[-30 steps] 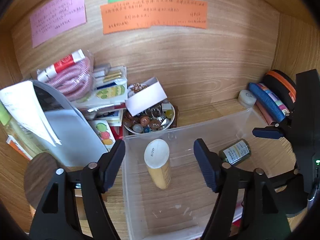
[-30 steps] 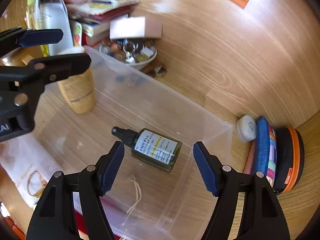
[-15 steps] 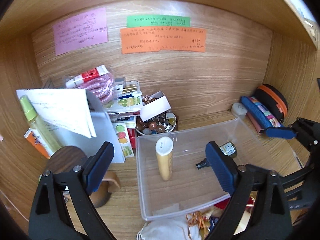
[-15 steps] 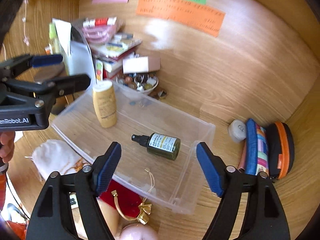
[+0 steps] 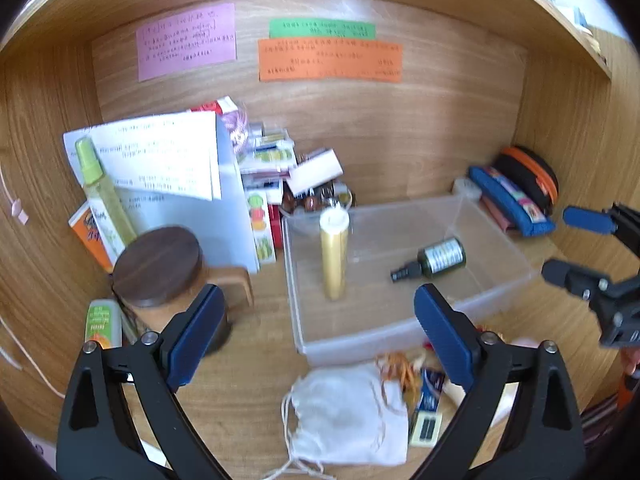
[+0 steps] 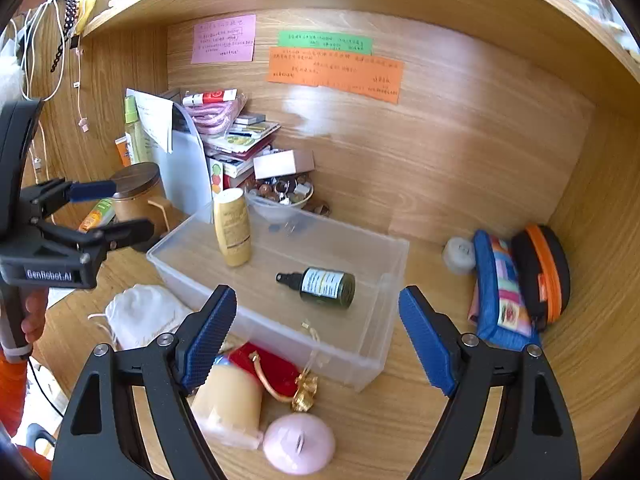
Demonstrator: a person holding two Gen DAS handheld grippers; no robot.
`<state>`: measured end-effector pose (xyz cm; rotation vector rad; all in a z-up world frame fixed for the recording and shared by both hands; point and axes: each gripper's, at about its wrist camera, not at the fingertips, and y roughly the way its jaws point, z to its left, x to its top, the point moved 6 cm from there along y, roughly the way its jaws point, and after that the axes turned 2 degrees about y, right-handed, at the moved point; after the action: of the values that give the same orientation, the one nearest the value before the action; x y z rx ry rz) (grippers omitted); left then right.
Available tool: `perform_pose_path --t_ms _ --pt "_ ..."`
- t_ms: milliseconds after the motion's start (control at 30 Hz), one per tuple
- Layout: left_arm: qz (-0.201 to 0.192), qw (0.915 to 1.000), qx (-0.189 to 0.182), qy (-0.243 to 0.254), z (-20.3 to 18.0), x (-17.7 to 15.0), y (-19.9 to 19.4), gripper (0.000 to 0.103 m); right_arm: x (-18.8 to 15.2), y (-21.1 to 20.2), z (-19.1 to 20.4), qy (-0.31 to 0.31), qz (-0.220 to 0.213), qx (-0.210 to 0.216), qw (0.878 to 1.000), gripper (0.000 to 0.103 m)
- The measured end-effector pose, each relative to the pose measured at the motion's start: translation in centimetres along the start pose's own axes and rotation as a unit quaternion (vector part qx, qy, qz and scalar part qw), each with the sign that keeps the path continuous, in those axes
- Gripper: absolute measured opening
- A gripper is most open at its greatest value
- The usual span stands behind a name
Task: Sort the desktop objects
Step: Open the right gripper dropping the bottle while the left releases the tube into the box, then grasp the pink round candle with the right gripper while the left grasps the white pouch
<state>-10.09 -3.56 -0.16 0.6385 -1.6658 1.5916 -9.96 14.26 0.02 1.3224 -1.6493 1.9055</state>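
well apart, both grippers perhaps clear the bin's rim.

A bin sits mid-desk. Inside it, a tall bottle stands upright at the ten o'clock corner, and a small dropper bottle lies on its side toward four o'clock. A bowl of trinkets touches the bin's far wall at twelve o'clock. A drawstring pouch lies at eight o'clock, zip cases at three o'clock, and a lidded jar at ten o'clock.
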Motion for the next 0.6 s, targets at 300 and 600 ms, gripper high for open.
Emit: perform_pose_path --t_ms 300,600 --pt "0.033 0.9993 0.001 0.019 -1.0 -4.5 -0.2 0.097 -4.1 -0.4 -0.3 0.028 0.012 0.002 1.000 0.081" --pt "0.063 0.9980 -0.007 0.005 -0.9 -8.4 -0.3 0.097 -8.4 -1.0 -1.3 0.045 0.016 -0.014 0.999 0.081"
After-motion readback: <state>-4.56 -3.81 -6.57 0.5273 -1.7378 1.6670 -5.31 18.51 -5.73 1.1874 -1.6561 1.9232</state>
